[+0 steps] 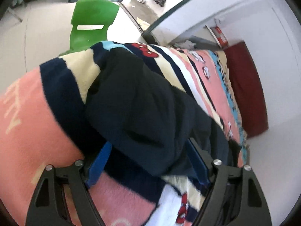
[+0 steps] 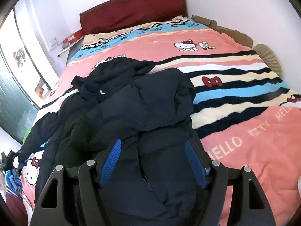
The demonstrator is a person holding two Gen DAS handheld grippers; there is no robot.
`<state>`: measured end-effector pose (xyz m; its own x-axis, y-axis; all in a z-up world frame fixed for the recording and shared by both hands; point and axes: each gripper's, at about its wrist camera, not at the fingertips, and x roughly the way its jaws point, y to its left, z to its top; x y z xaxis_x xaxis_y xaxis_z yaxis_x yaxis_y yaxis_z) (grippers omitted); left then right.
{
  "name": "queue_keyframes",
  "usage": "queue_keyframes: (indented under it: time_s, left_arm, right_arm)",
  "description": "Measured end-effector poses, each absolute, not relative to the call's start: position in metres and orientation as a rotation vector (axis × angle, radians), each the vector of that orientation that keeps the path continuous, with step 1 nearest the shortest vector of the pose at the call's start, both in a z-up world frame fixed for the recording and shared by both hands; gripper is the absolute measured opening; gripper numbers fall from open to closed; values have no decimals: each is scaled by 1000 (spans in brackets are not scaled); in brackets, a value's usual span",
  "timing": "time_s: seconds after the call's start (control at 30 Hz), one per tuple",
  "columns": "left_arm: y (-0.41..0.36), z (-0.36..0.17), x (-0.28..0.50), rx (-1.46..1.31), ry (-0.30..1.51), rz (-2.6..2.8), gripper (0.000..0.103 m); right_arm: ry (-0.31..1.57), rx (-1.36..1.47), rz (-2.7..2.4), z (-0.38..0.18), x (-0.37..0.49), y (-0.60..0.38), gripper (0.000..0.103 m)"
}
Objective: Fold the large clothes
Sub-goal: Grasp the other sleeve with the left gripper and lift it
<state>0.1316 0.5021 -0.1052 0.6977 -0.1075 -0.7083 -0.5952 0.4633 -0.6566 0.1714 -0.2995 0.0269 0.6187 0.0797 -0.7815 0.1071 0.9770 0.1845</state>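
the dark navy padded jacket (image 2: pixel 131 101) lies on the pink striped fleece blanket with cartoon cats (image 2: pixel 244 131) that covers the bed, more to the left half of it, with the hood (image 2: pixel 120 71) toward the dark red headboard (image 2: pixel 131 9). it is bunched, one sleeve (image 2: pixel 37 137) runs out to the left edge of the bed, so i judge the folding is at an early or middle step and the jacket is not yet a neat packet. a soft flat bed is a good place for this, because such a big puffy garment needs room to spread.

the right gripper (image 2: pixel 153 160) points steeply down over the near part of the jacket. its blue ribbed pads (image 2: pixel 111 162) stand apart, with the dark fabric lying between and under them, but they do not seem to press on it.

the left gripper (image 1: pixel 148 162) also points down at an angle, and its view is tilted and a little blurred. a fold of the same jacket (image 1: pixel 141 103) bulges between its blue fingers (image 1: pixel 99 165); the fingers stand wide and i cannot tell if they really pinch the cloth. behind the bed stands a green plastic chair (image 1: pixel 90 24).
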Motion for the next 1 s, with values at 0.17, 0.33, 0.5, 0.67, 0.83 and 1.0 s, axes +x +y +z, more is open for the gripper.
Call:
queue_keyframes:
  time_s: [0.17, 0.33, 0.5, 0.67, 0.83, 1.0]
  left_arm:
    - [519, -109, 137, -1166, 703, 390, 60]
    - [527, -124, 135, -1264, 677, 381, 22]
    - [513, -96, 137, -1143, 646, 352, 11]
    - [497, -57, 138, -1047, 612, 328, 11]
    - [468, -10, 141, -953, 571, 279, 10]
    - [415, 47, 149, -832, 526, 188, 10]
  right_arm:
    - [900, 207, -29, 32, 174, -298, 70]
    - [903, 209, -39, 28, 175, -302, 70]
    - [911, 223, -28, 21, 175, -305, 70]
    - [894, 236, -11, 20, 169, -311, 70]
    - [870, 256, 7, 18, 160, -321, 70]
    - [851, 264, 34, 17, 153, -332, 70]
